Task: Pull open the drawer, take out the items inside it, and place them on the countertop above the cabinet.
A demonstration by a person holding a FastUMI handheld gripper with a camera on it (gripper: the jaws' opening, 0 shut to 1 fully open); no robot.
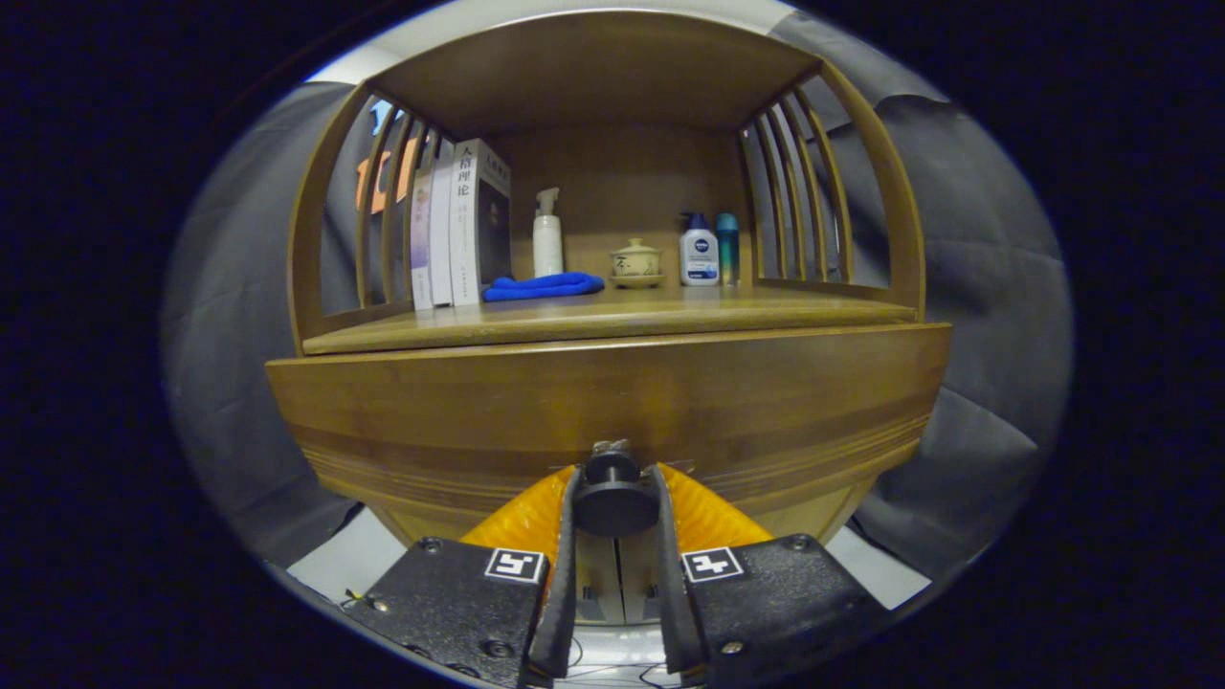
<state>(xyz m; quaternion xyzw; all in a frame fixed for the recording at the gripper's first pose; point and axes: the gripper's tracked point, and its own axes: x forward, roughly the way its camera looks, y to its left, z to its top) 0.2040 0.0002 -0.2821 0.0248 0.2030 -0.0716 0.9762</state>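
Drawer point(612, 402): wooden front spanning the cabinet's width, just ahead of the fingers; it looks flush with the cabinet, though whether it is out at all I cannot tell.
Knob point(613, 498): dark round knob on the drawer front, sitting between the two fingers at their tips.
Gripper point(613, 502): closed on the knob, one finger pressed against each side of it.
Countertop point(612, 321): wooden surface above the drawer, beyond the fingers, walled by curved slatted sides and a top board.
Books point(459, 225): several standing upright at the left end of the countertop, against the slats.
Blue cloth point(544, 286): folded, lying just beside the books, in front of the pump bottle.
Pump bottle point(547, 244): white, upright, near the back wall.
Lidded cup point(635, 261): pale, on a saucer, at mid-shelf.
Lotion bottle point(699, 254): white with a blue cap, right of the cup.
Teal bottle point(728, 247): slim, upright, touching or just beside the lotion bottle.
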